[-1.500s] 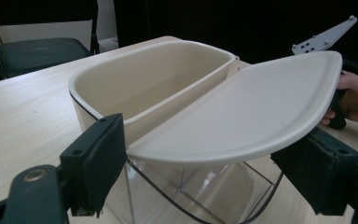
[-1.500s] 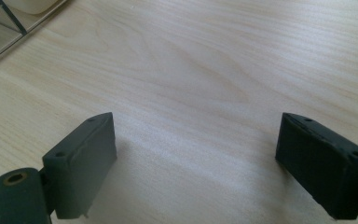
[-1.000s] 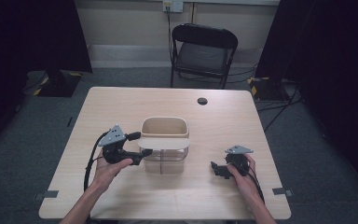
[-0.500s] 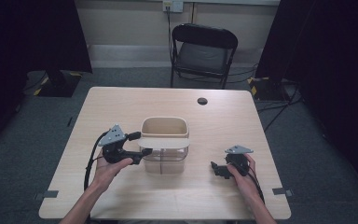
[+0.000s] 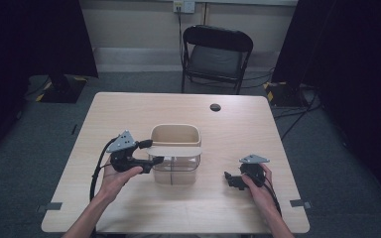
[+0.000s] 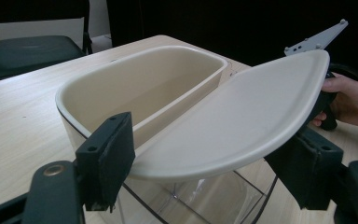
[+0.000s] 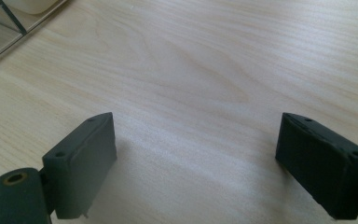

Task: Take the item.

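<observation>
Nothing on the table has shifted since the earlier frames, and both hands rest where they were; only the left gripper point(image 5: 151, 152) differs, its jaws having just been closing around the cream lid point(image 6: 242, 121). That lid lies flat between the two black pads: the left pad meets its near edge, while the right pad sits under its far rim, where contact cannot be made out, so a firm grasp cannot be confirmed. It covers the near half of the clear container point(image 5: 176, 171), whose cream liner point(image 6: 140, 88) stands open behind it. Well to the right, the right gripper point(image 5: 230, 179) rests low over bare wood with its jaws spread wide and empty. A small dark disc point(image 5: 215, 107) lies near the far edge of the pale wooden table point(image 5: 258, 124); beyond stands a black folding chair point(image 5: 217, 52) on grey carpet, between dark curtains.
</observation>
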Demonstrator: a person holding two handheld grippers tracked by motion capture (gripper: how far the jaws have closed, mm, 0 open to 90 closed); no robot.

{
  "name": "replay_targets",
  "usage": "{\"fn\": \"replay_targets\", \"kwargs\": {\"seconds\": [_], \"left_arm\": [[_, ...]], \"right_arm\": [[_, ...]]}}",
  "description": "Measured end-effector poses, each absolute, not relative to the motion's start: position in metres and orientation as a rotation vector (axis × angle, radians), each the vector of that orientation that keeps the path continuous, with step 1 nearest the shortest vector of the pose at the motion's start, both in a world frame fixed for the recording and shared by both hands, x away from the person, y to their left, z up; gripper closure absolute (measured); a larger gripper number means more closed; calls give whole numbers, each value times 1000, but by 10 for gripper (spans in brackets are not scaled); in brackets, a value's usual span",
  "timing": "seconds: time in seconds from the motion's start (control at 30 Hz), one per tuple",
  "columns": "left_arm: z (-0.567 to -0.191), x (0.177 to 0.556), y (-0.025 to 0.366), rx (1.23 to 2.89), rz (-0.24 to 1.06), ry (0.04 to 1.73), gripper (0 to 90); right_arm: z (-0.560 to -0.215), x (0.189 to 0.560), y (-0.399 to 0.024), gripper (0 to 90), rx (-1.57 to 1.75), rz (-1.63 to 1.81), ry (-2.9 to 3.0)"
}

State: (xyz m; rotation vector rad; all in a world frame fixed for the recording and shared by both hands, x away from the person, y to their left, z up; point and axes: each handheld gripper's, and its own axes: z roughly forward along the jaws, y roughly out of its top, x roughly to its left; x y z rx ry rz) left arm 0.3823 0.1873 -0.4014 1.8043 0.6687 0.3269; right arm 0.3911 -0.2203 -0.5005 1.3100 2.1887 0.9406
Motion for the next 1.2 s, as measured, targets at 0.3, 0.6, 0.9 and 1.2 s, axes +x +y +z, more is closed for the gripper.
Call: {"fn": "replay_targets", "kwargs": {"seconds": [0.3,0.6,0.9,1.2], "left_arm": [[-400,384,186,1810,321,675,292],[-400,386,187,1783,284,696,299],[-399,388,190,1777,271,694,320],[-397,390,191,1780,250,693,330]], "right_arm": [[-501,391,-220,115,1310,941,2189],[-501,391,-220,115,1310,941,2189],[-501,391,-220,115,1310,940,2189],[-501,391,-220,115,1310,941,2189]]}}
